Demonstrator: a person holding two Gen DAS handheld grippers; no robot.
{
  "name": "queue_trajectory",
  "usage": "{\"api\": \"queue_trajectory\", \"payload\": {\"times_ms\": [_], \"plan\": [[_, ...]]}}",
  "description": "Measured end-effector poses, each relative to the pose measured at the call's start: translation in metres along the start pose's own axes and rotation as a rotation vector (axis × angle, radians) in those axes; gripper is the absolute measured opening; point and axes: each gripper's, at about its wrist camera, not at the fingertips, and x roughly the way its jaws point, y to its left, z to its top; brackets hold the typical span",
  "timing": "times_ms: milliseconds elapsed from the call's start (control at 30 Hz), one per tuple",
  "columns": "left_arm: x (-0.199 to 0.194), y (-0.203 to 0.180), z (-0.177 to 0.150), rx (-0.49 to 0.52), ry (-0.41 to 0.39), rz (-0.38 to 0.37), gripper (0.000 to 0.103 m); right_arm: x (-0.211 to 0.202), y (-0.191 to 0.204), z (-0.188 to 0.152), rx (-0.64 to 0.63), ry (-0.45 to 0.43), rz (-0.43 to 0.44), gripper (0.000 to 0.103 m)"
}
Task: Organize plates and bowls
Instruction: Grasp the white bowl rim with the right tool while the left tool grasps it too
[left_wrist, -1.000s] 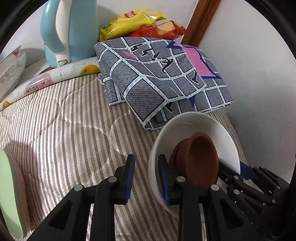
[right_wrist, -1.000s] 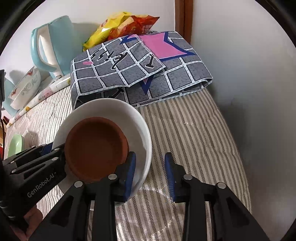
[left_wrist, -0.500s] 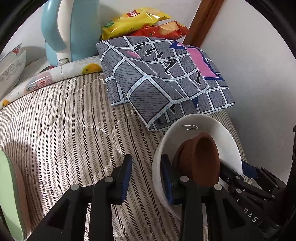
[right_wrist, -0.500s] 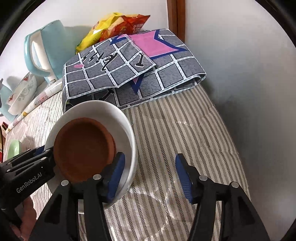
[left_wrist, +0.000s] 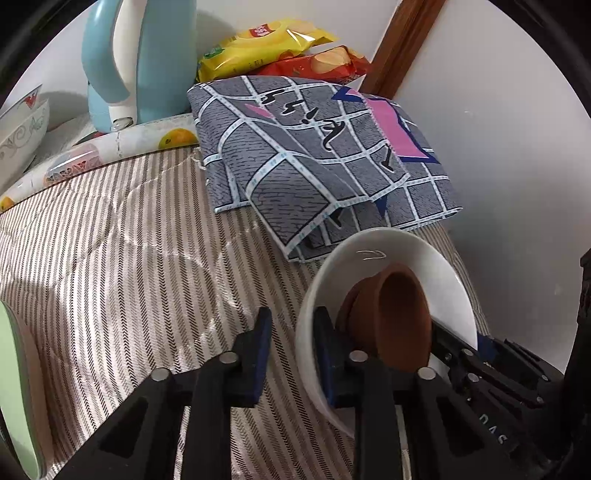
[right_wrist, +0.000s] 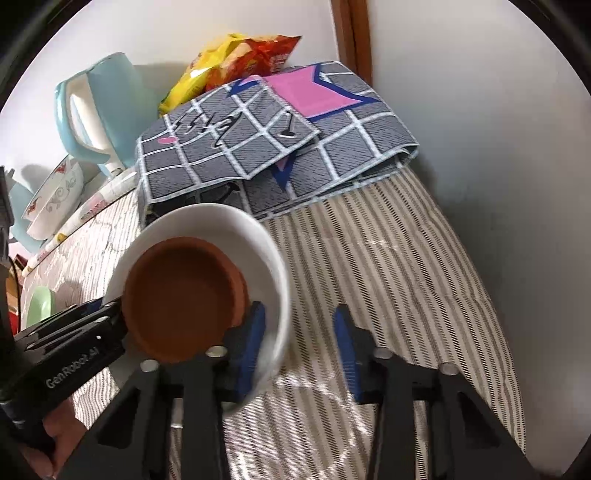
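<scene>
A white bowl (left_wrist: 436, 273) (right_wrist: 236, 225) sits on the striped cover with a brown clay bowl (left_wrist: 402, 317) (right_wrist: 181, 295) nested inside it. My left gripper (left_wrist: 293, 332) straddles the white bowl's left rim, one finger inside and one outside. Its jaws are closing, with striped cloth still showing between the outer pad and the wall. My right gripper (right_wrist: 299, 328) straddles the opposite rim. Its jaws are closing too, the outer finger still clear of the wall. Each gripper also shows in the other's view: the right gripper (left_wrist: 491, 362) and the left gripper (right_wrist: 85, 325).
A folded grey checked cloth (left_wrist: 314, 155) lies just behind the bowls, with snack packets (left_wrist: 266, 48) and a blue kettle (left_wrist: 136, 62) beyond. A patterned bowl (left_wrist: 22, 136) and a green plate (left_wrist: 14, 387) are at the left. A wall (left_wrist: 498, 147) closes the right side.
The right jaws spread wide around the white bowl's rim, then narrowed again. The left jaws widened slightly and came back. The white bowl's near edge now blurs in the right wrist view.
</scene>
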Motion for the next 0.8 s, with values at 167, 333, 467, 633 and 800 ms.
{"api": "queue_trajectory", "payload": {"times_ms": [167, 333, 467, 633, 800], "plan": [[0.0, -0.008, 0.0, 0.021, -0.009, 0.015, 0.012, -0.001, 0.009, -0.001, -0.016, -0.011, -0.013, 0.015], [0.002, -0.009, 0.002, 0.01, -0.008, 0.015, 0.011, -0.001, 0.007, -0.001, -0.008, -0.014, -0.009, 0.015], [0.001, -0.009, 0.001, 0.009, -0.013, 0.017, 0.011, -0.002, 0.007, -0.001, -0.003, -0.019, -0.018, 0.014], [-0.004, -0.007, -0.003, 0.007, -0.01, 0.023, 0.01, -0.004, 0.008, -0.003, -0.002, -0.018, -0.021, 0.014], [-0.009, -0.007, -0.007, 0.005, -0.007, 0.026, 0.01, -0.007, 0.009, -0.007, 0.002, -0.015, -0.014, 0.014]]}}
